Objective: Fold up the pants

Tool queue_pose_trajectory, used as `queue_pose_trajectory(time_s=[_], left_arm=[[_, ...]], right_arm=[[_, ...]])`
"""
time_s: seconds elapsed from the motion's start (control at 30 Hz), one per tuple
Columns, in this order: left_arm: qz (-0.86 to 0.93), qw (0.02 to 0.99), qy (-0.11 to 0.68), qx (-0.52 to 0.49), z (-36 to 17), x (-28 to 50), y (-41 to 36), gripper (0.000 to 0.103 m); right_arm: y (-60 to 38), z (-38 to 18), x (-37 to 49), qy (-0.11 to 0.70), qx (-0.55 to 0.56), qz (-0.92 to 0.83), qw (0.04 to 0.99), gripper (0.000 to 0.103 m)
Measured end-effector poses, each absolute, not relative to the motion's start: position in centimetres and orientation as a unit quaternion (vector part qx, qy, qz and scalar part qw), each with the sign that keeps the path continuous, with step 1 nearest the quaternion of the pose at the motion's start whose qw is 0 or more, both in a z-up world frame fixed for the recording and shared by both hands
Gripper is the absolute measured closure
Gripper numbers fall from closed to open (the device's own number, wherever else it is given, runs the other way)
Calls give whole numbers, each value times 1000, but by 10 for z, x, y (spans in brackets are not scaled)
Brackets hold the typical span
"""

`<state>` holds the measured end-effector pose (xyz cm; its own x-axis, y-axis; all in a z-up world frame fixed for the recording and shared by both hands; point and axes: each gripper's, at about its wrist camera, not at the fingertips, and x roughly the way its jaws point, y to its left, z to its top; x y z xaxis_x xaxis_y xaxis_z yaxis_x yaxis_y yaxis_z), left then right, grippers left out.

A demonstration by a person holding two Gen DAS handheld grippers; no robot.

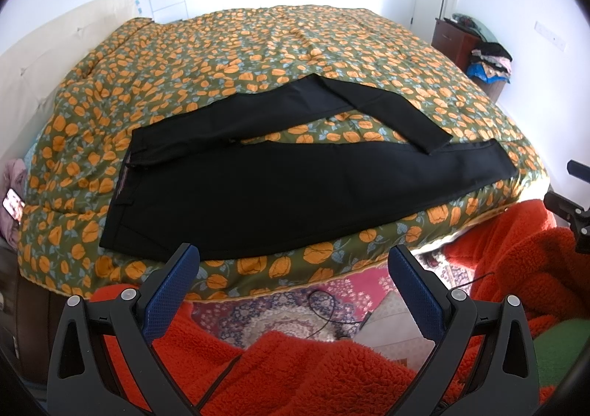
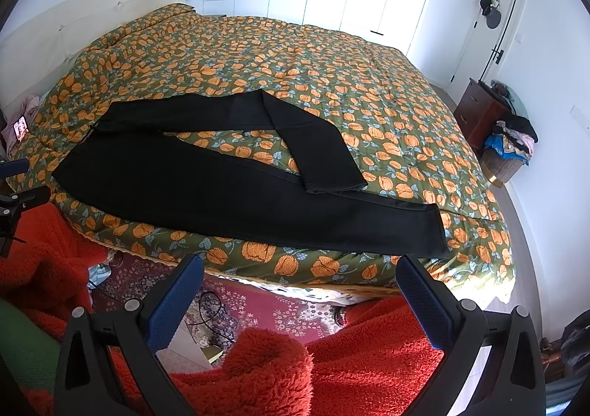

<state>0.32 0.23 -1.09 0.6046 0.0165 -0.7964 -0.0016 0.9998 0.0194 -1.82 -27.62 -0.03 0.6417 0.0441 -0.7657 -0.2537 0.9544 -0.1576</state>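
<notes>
The black pants (image 1: 295, 191) lie spread on the bed, on the flowered quilt (image 1: 258, 47), close to the near edge, with the waistband at the left and the legs going to the right. The near leg is straight; the far leg is bent back on itself, so its hem (image 2: 333, 187) rests just beside the near leg. The cloth looks thin, soft and light, so I judge it will sag and slide when lifted, and it is better to pinch it at firm places: the waistband corner and the hems. The far leg probably needs straightening first. The left tongs (image 1: 295, 268) hang in front of the bed edge, near the waist end, with the jaws apart and empty. The right tongs (image 2: 300, 277) hang likewise below the near leg, also apart, holding nothing.
</notes>
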Motion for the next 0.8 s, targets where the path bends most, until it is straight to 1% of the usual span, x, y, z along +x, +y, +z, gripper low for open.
queue_pose_trajectory(time_s=[0.27, 0.43, 0.8], left_arm=[[2, 894, 447, 9, -11, 3, -1, 1], [-1, 895, 445, 27, -8, 1, -12, 1], [9, 894, 447, 26, -8, 4, -4, 1]], right_arm=[[-276, 0, -19, 413, -125, 84, 898, 0], [-280, -2, -22, 409, -122, 86, 900, 0], [-276, -10, -12, 431, -111, 108, 889, 0]])
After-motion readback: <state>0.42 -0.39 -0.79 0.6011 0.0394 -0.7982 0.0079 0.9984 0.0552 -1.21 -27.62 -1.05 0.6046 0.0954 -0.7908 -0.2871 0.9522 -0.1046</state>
